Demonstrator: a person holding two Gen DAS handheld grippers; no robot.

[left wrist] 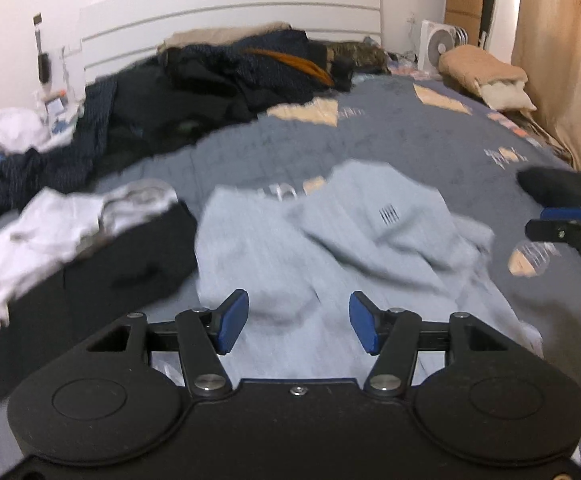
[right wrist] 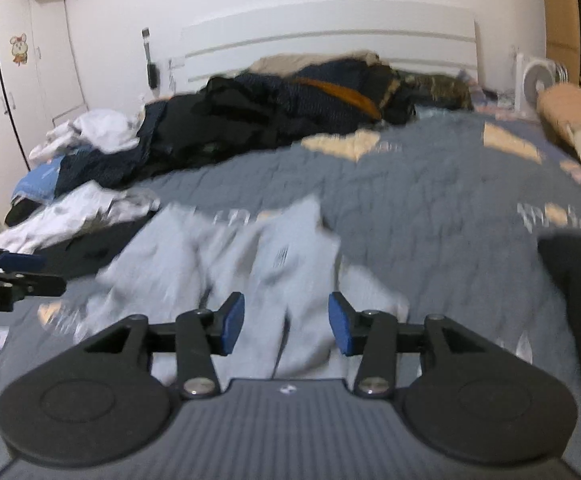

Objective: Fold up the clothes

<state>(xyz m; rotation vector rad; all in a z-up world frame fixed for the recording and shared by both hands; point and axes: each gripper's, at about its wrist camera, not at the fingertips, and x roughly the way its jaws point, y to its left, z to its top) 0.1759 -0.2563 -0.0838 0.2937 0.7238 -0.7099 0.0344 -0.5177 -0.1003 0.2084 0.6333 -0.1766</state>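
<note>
A light grey garment (left wrist: pixel 330 248) lies crumpled on the grey bedspread (left wrist: pixel 430 148), near the foot of the bed and in front of both grippers. A small mark of dark vertical bars (left wrist: pixel 387 213) sits on its raised fold; it is too blurred to read as a brand. The same garment (right wrist: pixel 250 264) fills the middle of the right wrist view, smeared by motion.

The left gripper (left wrist: pixel 298 322) hovers over the garment's near edge, its blue pads wide apart with nothing between them. The right gripper (right wrist: pixel 286 322) is likewise spread and empty above the cloth. Each shows at the edge of the other's view.

Just left of the grey garment lie a black garment (left wrist: pixel 122 268) and a white one (left wrist: pixel 50 220), touching each other. Further back, a heap of dark clothes (left wrist: pixel 210 84) with an orange strip (left wrist: pixel 298 62) runs to the white headboard (left wrist: pixel 230 16). The bedspread carries cream patches with pale lettering (left wrist: pixel 504 156), unreadable. A folded tan towel (left wrist: pixel 478 68) and a white fan (left wrist: pixel 438 46) stand at the far right. Cartoon stickers (right wrist: pixel 18 50) mark the wardrobe doors.
</note>
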